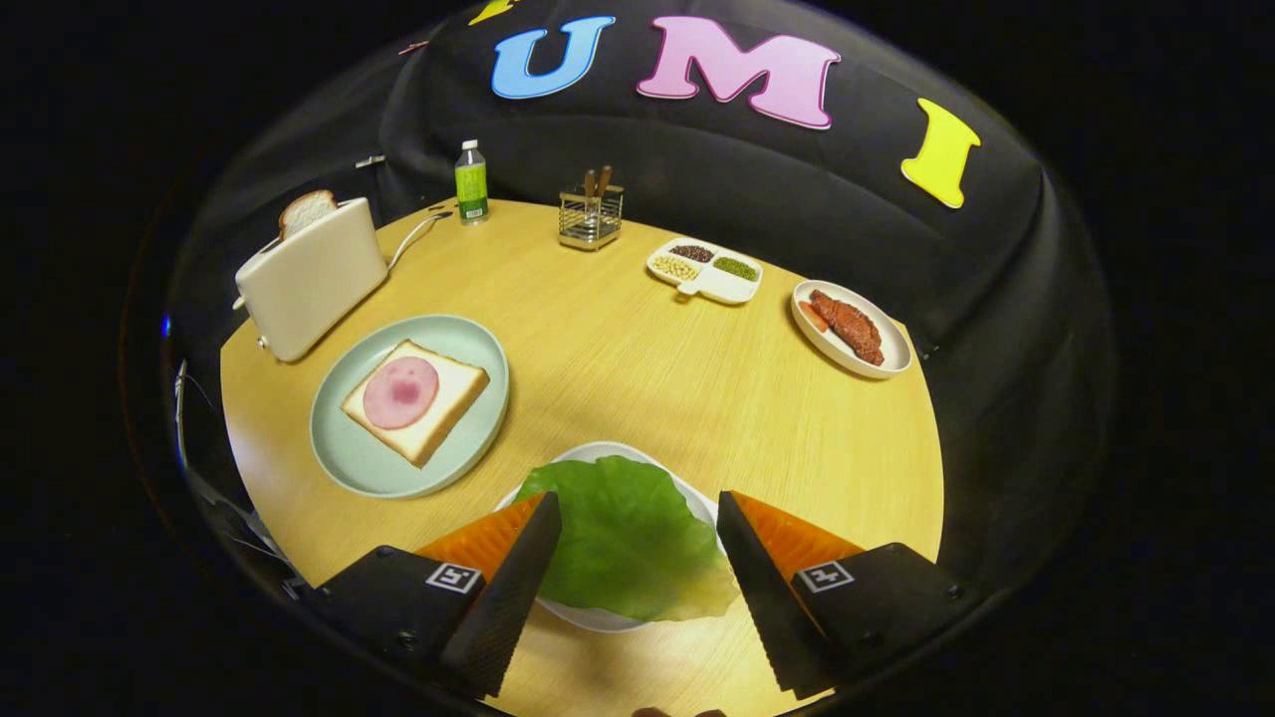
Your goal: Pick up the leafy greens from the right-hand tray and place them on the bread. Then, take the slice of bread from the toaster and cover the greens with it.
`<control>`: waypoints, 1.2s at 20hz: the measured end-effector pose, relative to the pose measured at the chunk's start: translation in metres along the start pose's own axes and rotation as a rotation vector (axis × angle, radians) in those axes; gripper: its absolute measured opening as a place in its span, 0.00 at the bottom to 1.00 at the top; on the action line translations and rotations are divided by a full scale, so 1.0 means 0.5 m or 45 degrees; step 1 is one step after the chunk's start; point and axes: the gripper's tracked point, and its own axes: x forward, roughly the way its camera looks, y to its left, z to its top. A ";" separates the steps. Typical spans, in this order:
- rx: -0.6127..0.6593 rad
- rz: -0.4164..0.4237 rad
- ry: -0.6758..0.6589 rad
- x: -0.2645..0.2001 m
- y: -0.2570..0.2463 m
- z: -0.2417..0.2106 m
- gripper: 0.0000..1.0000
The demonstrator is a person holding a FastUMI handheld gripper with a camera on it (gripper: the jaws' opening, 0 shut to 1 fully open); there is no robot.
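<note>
The fingers (637, 558) stand wide apart, empty, flanking the leafy greens (628, 538) on a white tray (598, 617). The leaf looks thin, floppy and light — a pinch at its raised, crinkled edge seems best.

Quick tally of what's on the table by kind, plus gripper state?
Dishes: 4 (green plate, white tray, divided dish, oval plate)
Bread slices: 2 (in toaster, on plate)
Lettuce leaf: 1
Toaster: 1
Bottle: 1
Utensil holder: 1
Total: 10
Gripper open, fingers either side of the lettuce.
</note>
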 end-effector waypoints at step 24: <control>0.068 0.168 0.166 0.066 0.070 -0.084 0.23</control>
